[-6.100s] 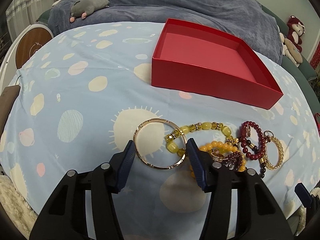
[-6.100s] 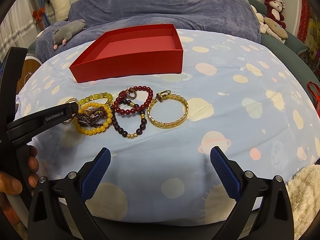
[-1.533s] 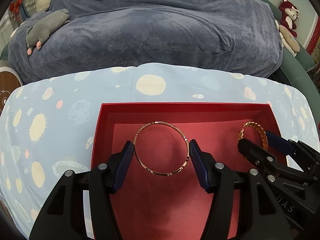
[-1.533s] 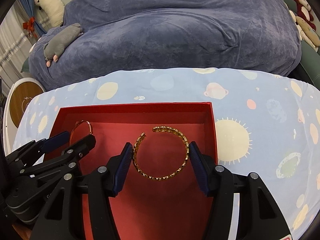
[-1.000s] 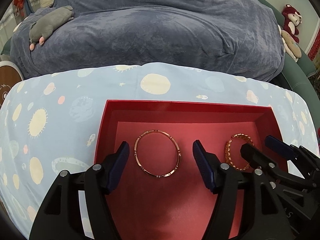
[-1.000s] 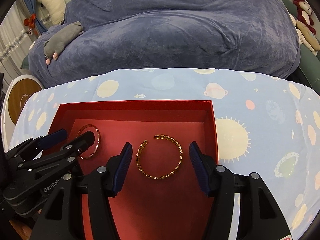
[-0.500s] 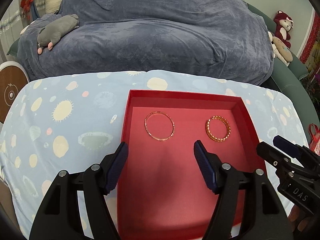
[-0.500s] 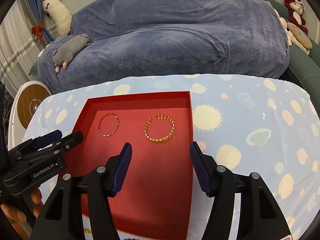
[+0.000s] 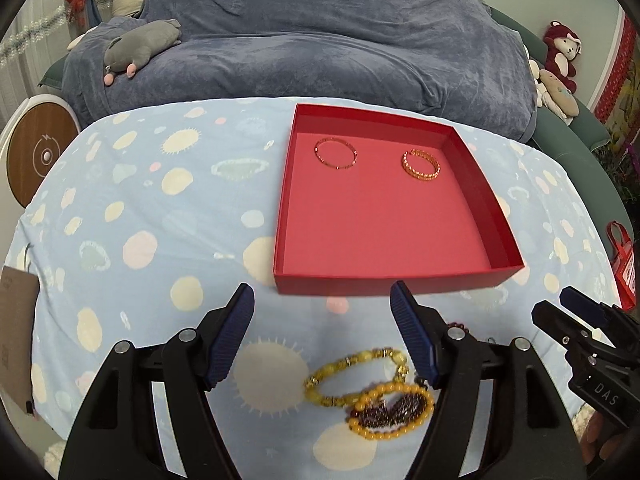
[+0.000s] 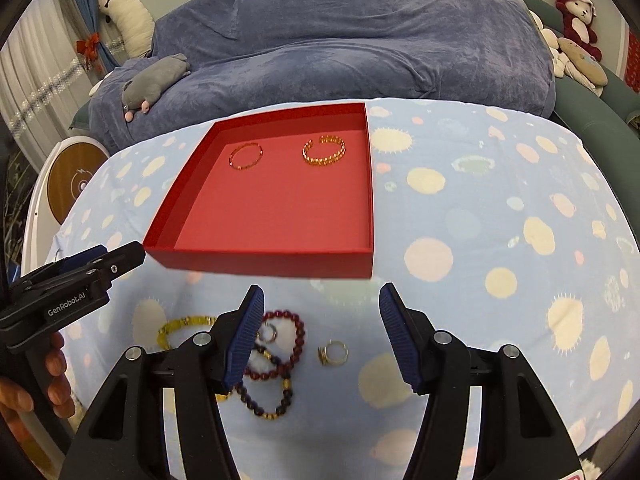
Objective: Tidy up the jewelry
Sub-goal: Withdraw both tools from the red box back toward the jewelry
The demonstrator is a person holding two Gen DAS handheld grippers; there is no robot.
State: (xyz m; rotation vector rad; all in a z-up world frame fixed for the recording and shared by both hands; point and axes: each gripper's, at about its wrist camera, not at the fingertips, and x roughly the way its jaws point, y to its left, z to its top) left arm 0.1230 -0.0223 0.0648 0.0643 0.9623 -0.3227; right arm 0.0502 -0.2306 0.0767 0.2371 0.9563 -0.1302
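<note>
A red box holds a thin rose-gold bangle and a gold chain cuff side by side at its far end. My left gripper is open and empty, hovering over yellow bead bracelets and a dark red one on the cloth. My right gripper is open and empty above red bead bracelets, a dark bead bracelet and a small gold ring.
The table wears a light blue spotted cloth. A blue-covered sofa with a grey plush lies behind. A round wooden stool stands at left. Stuffed toys sit at right.
Both grippers let go of their bangles in the box, opened, and pulled back toward me. They now hover over the loose jewelry in front of the box.
</note>
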